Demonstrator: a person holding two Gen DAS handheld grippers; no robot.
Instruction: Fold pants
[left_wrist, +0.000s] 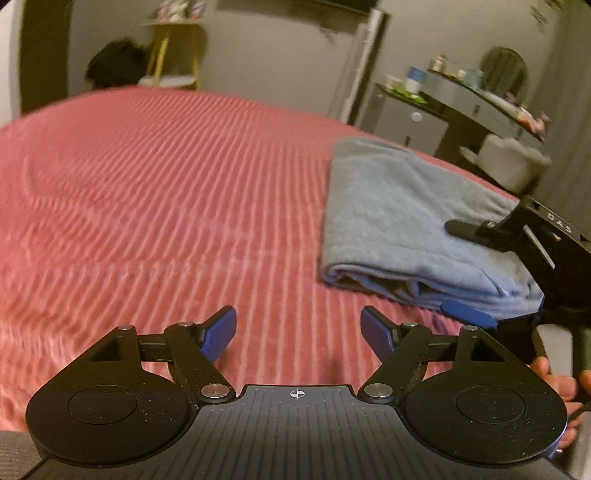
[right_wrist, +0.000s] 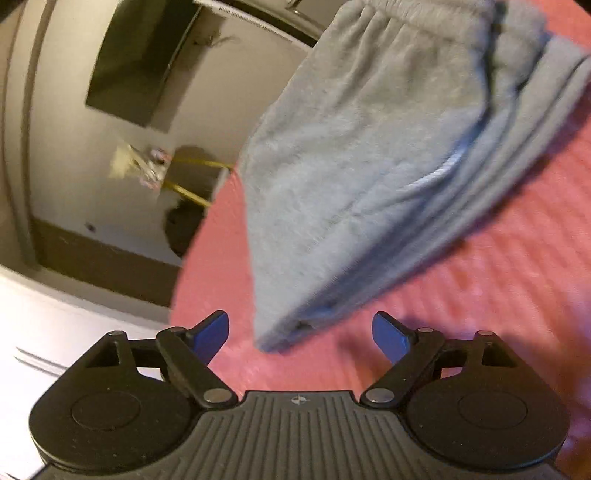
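Note:
The grey-blue pants (left_wrist: 399, 218) lie folded in a stacked bundle on the pink ribbed bedspread (left_wrist: 155, 206), right of centre in the left wrist view. They also fill the upper middle of the right wrist view (right_wrist: 369, 147), waistband at the top. My left gripper (left_wrist: 298, 332) is open and empty over the bedspread, left of the bundle. My right gripper (right_wrist: 301, 332) is open and empty, its jaws standing either side of the bundle's near corner without touching it. The right gripper also shows in the left wrist view (left_wrist: 458, 269) at the bundle's right end.
A dresser (left_wrist: 461, 107) with bottles stands beyond the bed at the right, with a white fluffy stool (left_wrist: 513, 162) by it. A small yellow-legged table (left_wrist: 173, 70) and a dark heap (left_wrist: 114, 66) stand at the far wall. A dark screen (right_wrist: 140, 62) hangs on the wall.

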